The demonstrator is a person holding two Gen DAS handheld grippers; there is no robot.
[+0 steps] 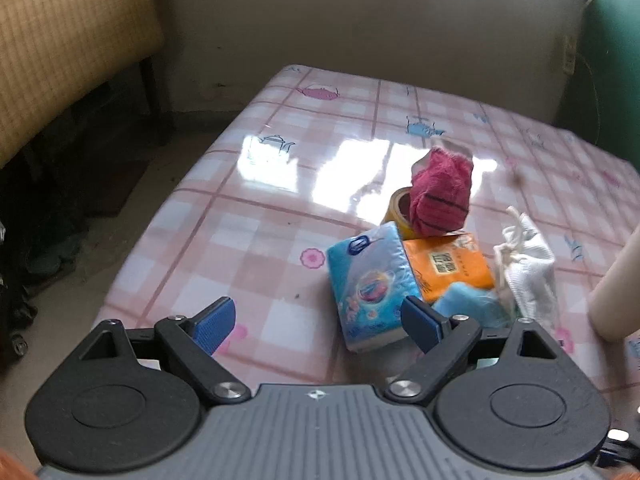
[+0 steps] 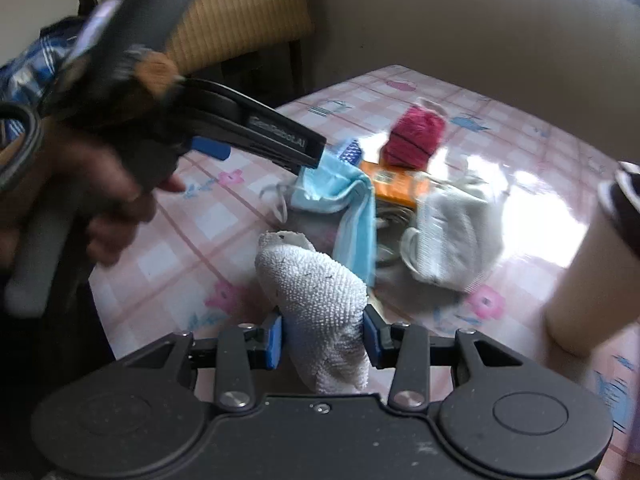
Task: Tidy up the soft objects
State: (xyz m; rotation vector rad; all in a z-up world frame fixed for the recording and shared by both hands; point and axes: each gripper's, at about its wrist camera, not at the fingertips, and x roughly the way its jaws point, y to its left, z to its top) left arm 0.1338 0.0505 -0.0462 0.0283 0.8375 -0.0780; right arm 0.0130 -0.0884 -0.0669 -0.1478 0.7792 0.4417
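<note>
My left gripper (image 1: pixel 318 322) is open and empty, just above the table in front of a blue tissue pack (image 1: pixel 370 286). Behind that lie an orange tissue pack (image 1: pixel 450 268), a light blue face mask (image 1: pixel 468 308), a red knitted cloth (image 1: pixel 440 192) on a yellow tape roll (image 1: pixel 400 210), and a white drawstring pouch (image 1: pixel 528 264). My right gripper (image 2: pixel 323 342) is shut on a white terry sock (image 2: pixel 316 292), held above the table. In the right wrist view the left gripper (image 2: pixel 276 140) hovers over the face mask (image 2: pixel 348 204), with the pouch (image 2: pixel 456 232) to the right.
The table (image 1: pixel 256 208) has a glossy pink checked cover. A tall cream cylinder (image 2: pixel 588 272) stands at the right, close to my right gripper. A woven yellow chair (image 1: pixel 68 48) stands off the table's left side, and a wall lies behind.
</note>
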